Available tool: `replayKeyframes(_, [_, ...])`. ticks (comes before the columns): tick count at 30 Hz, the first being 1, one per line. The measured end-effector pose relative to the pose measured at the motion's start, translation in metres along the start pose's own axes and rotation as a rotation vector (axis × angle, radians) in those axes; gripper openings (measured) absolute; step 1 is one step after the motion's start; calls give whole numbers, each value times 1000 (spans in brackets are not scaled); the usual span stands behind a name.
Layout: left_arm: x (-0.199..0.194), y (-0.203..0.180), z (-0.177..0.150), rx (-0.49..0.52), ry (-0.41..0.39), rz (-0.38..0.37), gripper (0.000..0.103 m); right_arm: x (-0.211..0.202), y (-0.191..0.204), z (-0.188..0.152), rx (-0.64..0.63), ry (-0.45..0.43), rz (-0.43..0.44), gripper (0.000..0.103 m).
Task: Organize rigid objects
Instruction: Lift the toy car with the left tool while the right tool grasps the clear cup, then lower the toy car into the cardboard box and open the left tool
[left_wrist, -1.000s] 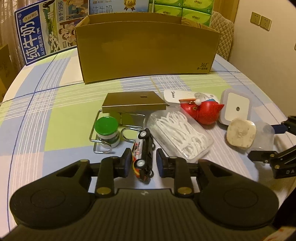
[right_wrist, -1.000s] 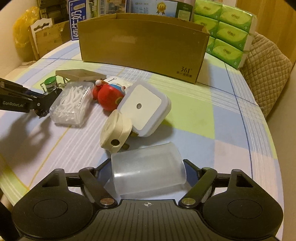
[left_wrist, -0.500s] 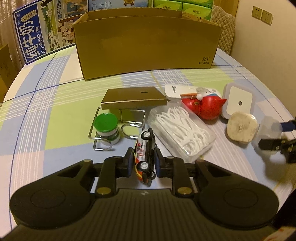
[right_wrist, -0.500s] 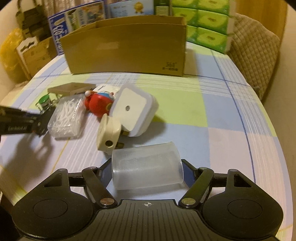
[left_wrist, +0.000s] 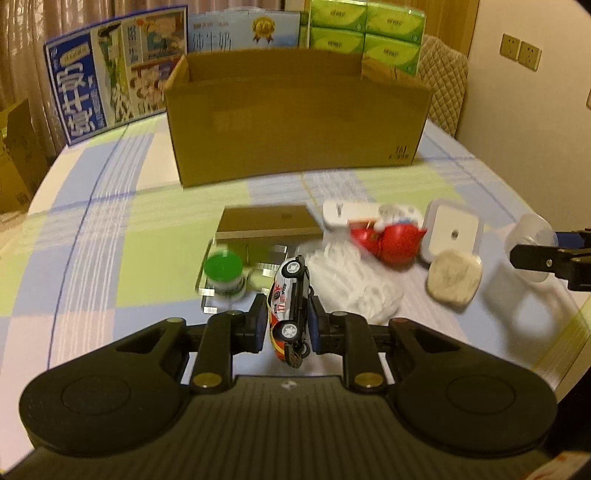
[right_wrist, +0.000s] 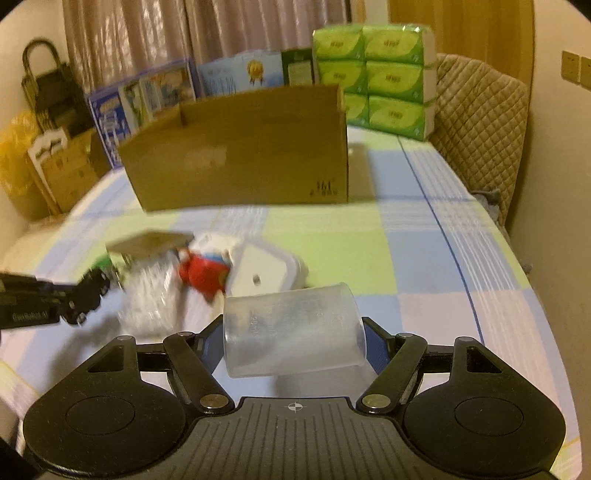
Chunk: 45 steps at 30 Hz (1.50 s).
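On the checked desk (left_wrist: 110, 236), in front of the open cardboard box (left_wrist: 295, 122), both tools are loaded. Left tool (left_wrist: 288, 325): jaws nearly fully closed, pads pressing both flanks of the toy car (left_wrist: 290, 295), which stands nose-up between them, tail wheels hanging below the pads. Right tool (right_wrist: 293, 345): jaws at a middling spread, clamped on the clear plastic cup (right_wrist: 293, 332), which lies on its side across the gap, its mouth toward the right finger.

Risks, as judged:
- Cup wall is thin and smooth; the grip sits across its round body, so it could squirt out or roll between the pads if the tool tilts.
- Car is held by a narrow strip of its body, most of it above the pads; a jolt could pivot it out.
- Both loads presumably go to the box; both tools arriving together at the opening could collide, or an item could clip the near wall.
- Clutter just below (floss picks (left_wrist: 351, 280), red toy (left_wrist: 388, 240), green-lidded jar (left_wrist: 223, 269)) would be knocked by a dropped item.

Views are motion-blurred; whether either load is clear of the desk cannot be confirmed.
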<state>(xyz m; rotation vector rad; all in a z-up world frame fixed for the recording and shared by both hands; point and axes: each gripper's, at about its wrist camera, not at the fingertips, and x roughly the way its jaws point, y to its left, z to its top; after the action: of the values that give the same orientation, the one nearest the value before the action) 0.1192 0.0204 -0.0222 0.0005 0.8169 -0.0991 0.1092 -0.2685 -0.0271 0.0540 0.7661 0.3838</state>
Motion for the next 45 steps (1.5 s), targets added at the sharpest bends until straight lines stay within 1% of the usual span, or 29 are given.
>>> replayKeyframes(5, [-9,-10,35,15,-77,-9,18,-8,13,26,-8,-98,13,71])
replayKeyframes(10, [-2,-11,80,12,-145,-2,18,1,21,61,-6,-173,8,71])
replayKeyframes(15, [11,-4,130,-4,-214,3,18,19,24,108,0,-253,17,71])
replayKeyframes(18, [20,4,155,-1,-242,21,18,31,29,139,-8,-311,16,71])
replayKeyframes(20, [29,9,168,1,-252,28,18,41,29,158,-10,-333,15,71])
replayKeyframes(24, [50,22,188,-13,-258,30,19,71,31,194,-13,-335,15,71])
replayKeyframes(27, [63,30,196,-33,-258,35,18,91,30,206,1,-333,5,71])
replayKeyframes(30, [73,34,201,-44,-256,37,18,106,28,207,23,-324,2,71])
replayKeyframes(38, [96,39,206,-83,-246,13,18,134,22,215,34,-306,-17,71])
replayKeyframes(42, [106,38,207,-81,-231,17,19,144,23,218,19,-287,-11,71])
replayKeyframes(45, [111,38,207,-71,-227,34,19,152,23,217,11,-266,-11,71])
